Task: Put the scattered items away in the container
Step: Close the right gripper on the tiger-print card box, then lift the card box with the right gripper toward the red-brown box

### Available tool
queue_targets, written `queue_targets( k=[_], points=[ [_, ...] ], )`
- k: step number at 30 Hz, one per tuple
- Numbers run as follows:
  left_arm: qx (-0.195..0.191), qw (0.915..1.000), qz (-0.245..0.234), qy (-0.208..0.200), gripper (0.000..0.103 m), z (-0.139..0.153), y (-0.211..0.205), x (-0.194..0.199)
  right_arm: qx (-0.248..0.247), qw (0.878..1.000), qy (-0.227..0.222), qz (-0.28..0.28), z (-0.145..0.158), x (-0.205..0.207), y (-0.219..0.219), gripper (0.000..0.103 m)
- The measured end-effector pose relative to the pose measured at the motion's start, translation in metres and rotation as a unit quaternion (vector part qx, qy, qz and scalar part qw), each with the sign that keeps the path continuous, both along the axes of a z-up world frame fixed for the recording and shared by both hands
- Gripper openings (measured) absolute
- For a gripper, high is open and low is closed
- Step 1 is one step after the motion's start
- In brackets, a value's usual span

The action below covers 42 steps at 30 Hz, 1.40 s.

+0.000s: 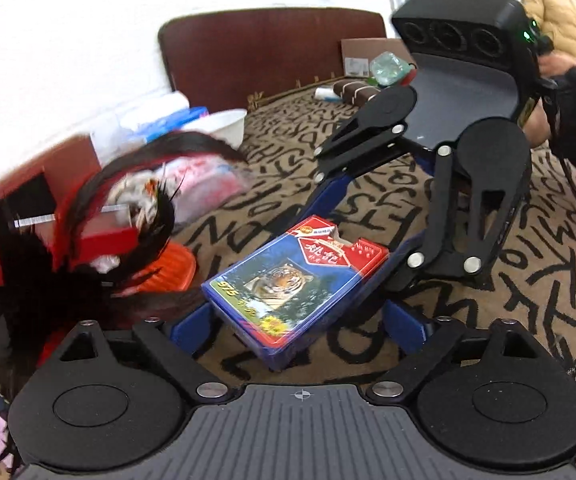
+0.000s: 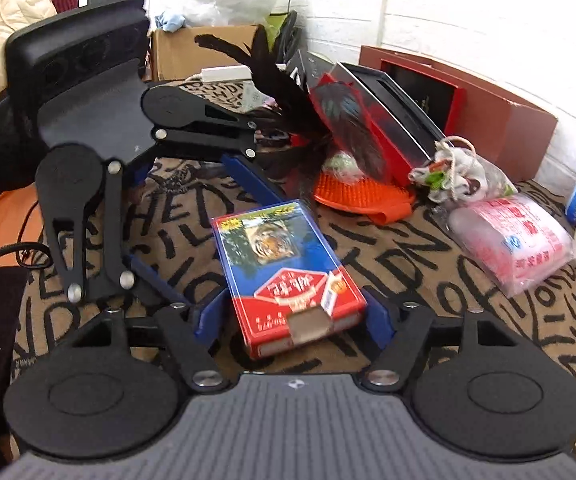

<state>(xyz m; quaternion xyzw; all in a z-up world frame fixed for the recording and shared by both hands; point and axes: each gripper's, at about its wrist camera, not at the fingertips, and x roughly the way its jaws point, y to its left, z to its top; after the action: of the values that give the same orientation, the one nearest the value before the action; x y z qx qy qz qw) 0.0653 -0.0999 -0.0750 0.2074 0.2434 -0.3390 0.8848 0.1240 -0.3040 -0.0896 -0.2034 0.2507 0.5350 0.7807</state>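
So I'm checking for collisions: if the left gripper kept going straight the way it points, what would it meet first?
Probably the card box, which lies between the left gripper fingers; just past the box stands the right gripper. Depth is hard to judge here.

"975" on card box [image 1: 288, 284]

Patterned tablecloth [image 2: 468, 320], dark red chair back [image 1: 272, 48], cardboard box [image 2: 204, 50] behind.
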Motion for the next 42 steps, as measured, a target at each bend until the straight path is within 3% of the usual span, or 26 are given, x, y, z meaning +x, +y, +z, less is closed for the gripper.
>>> queue_targets(
  k=[8, 15, 19, 23, 29, 37, 42],
  points=[
    [-0.008, 0.9992, 0.011, -0.037, 0.092, 0.015, -0.001, -0.019, 0.008, 1.0, -0.025, -0.012, 0.017, -0.016, 0.004, 0.072],
    [-0.006, 0.9942, 0.002, -0.108, 0.089, 0.06, -0.001, -0.03, 0.007, 0.997, -0.079, -0.009, 0.067, -0.027, 0.005, 0.072],
    [-0.003, 0.9903, 0.003, -0.139, 0.09, 0.088, 0.004, -0.015, 0.002, 0.993, -0.118, -0.013, 0.1, -0.019, 0.013, 0.072],
    [0.012, 0.9857, 0.018, -0.167, 0.09, 0.117, 0.008, 0.02, -0.002, 0.989, -0.146, -0.017, 0.132, 0.014, 0.029, 0.072],
    [0.026, 0.9827, 0.053, -0.175, 0.092, 0.145, 0.028, 0.107, 0.005, 0.987, -0.155, -0.031, 0.164, 0.098, 0.065, 0.072],
    [0.046, 0.9825, 0.128, -0.127, 0.091, 0.122, 0.055, 0.23, -0.003, 0.99, -0.124, -0.061, 0.148, 0.218, 0.125, 0.072],
    [0.056, 0.9804, 0.164, -0.094, 0.089, 0.101, 0.066, 0.269, -0.002, 0.993, -0.077, -0.094, 0.127, 0.268, 0.143, 0.072]
  ],
)
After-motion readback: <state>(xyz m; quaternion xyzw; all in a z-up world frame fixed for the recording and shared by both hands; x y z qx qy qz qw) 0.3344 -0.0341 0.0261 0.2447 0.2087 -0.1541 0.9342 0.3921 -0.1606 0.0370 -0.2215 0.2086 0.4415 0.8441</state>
